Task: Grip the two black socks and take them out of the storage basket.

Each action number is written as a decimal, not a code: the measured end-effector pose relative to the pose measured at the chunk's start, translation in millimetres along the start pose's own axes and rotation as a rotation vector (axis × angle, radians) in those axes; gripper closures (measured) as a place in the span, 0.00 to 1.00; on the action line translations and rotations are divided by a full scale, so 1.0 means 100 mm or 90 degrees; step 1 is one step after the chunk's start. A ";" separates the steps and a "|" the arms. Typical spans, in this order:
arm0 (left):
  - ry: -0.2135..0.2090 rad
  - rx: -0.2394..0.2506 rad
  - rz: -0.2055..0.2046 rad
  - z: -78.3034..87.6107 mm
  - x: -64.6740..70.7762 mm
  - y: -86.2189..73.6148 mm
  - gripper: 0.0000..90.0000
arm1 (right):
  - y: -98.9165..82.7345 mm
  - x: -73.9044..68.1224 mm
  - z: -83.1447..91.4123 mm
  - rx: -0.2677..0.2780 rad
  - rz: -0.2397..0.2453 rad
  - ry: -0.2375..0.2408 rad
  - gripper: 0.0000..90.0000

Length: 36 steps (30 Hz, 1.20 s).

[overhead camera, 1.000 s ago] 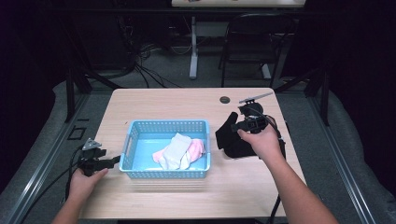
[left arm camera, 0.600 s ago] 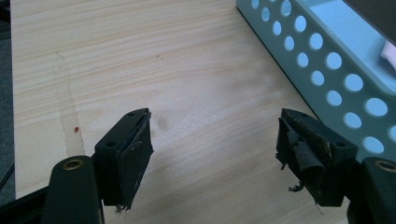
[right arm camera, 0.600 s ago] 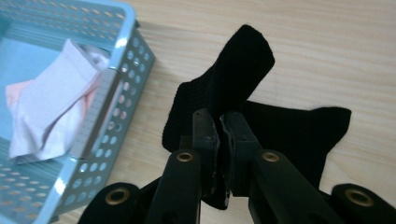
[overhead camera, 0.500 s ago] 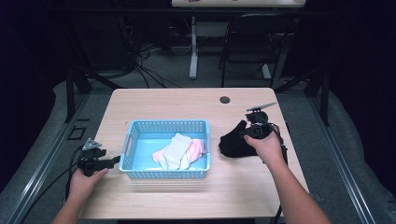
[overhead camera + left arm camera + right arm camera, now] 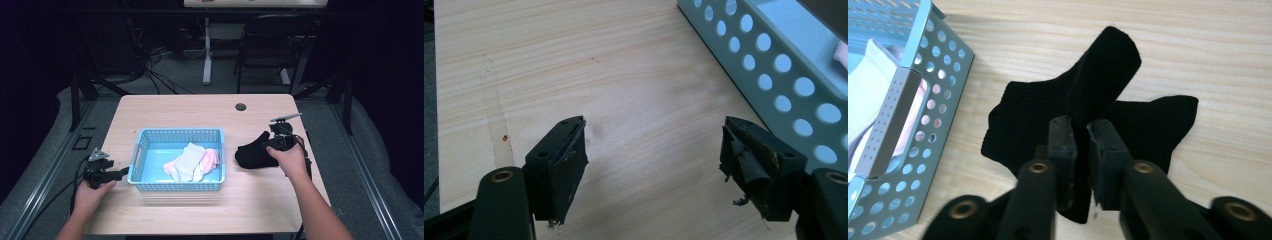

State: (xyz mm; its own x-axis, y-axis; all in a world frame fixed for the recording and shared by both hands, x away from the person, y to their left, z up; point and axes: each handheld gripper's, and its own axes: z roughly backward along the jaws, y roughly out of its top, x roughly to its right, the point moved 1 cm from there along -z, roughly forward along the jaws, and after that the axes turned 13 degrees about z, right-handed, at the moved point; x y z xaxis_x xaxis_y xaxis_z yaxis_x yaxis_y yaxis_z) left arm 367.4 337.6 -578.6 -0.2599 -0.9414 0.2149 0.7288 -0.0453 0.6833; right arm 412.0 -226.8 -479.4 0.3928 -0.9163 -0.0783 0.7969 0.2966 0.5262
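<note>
Right gripper view: unlabelled black sock [image 5: 1088,100]

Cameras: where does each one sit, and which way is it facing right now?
High view: above the person's side, looking forward and down at the table; both forearms show.
Left gripper view: on the left gripper, facing bare wood beside the blue basket; its fingers stand apart.
Right gripper view: on the right gripper, looking at the black sock, a fold between its fingers.
Shared: the basket.
</note>
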 end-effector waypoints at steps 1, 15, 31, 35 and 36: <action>0.000 0.000 0.000 0.00 0.00 0.00 0.29 | 0.00 0.00 0.00 -0.002 0.000 0.002 0.81; 0.000 0.000 0.001 0.00 0.00 0.00 0.29 | -0.03 0.02 0.01 -0.008 -0.003 -0.016 0.64; 0.000 0.000 0.001 0.00 0.00 0.00 0.29 | -0.12 -0.19 0.24 0.030 0.035 -0.011 0.64; 0.000 0.000 0.001 0.00 0.00 0.00 0.29 | -0.18 -0.26 0.25 0.037 0.041 -0.008 0.64; 0.000 0.001 0.001 0.00 0.00 0.00 0.29 | -0.21 -0.28 0.24 0.037 0.040 -0.004 0.64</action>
State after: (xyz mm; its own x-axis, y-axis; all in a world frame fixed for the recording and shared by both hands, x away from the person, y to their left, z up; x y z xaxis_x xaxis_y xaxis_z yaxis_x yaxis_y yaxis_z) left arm 367.1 337.4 -578.9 -0.2587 -0.9416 0.2156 0.7284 -0.0435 0.6837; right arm 373.3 -214.0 -467.6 0.4374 -0.8984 -0.0385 0.7431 0.3370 0.5781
